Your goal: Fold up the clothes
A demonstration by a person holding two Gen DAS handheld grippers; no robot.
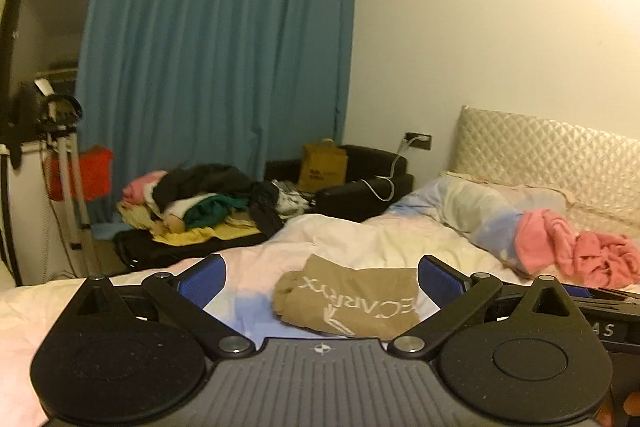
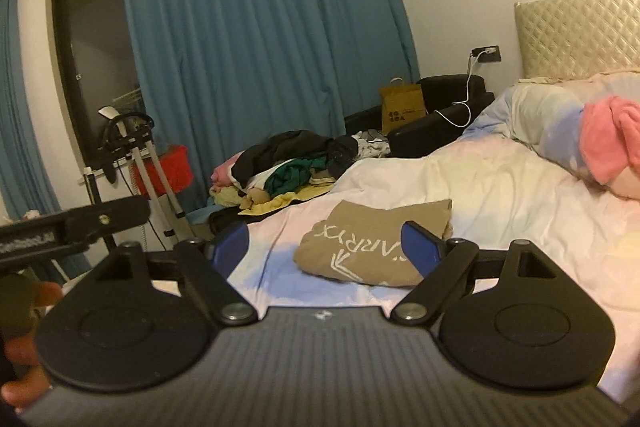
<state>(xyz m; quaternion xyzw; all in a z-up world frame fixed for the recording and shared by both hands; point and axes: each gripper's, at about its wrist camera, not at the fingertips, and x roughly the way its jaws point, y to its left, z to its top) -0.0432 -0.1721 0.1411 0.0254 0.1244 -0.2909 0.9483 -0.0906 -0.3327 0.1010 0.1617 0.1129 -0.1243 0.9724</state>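
Observation:
A tan folded garment (image 1: 352, 301) with white lettering lies on the pale bed cover (image 1: 360, 239); the right wrist view shows the same garment (image 2: 372, 247) in a neat packet. My left gripper (image 1: 322, 277) hovers above and short of it, jaws wide open, nothing between the blue pads (image 1: 204, 279). My right gripper (image 2: 324, 247) is likewise open and empty, raised off the bed, with its blue pads (image 2: 418, 247) apart from the cloth. A crumpled pink garment (image 1: 576, 251) lies by the rolled duvet near the headboard, and shows as a pink garment (image 2: 608, 143) at the right edge.
A heap of mixed clothes (image 1: 200, 203) sits on a dark seat left of the bed, in front of blue curtains (image 1: 220, 47). A brown paper bag (image 1: 322, 167) and a charger cable (image 1: 384, 179) rest on a black armchair. A tripod (image 2: 136, 155) stands at left. A hand (image 2: 24, 367) shows at lower left.

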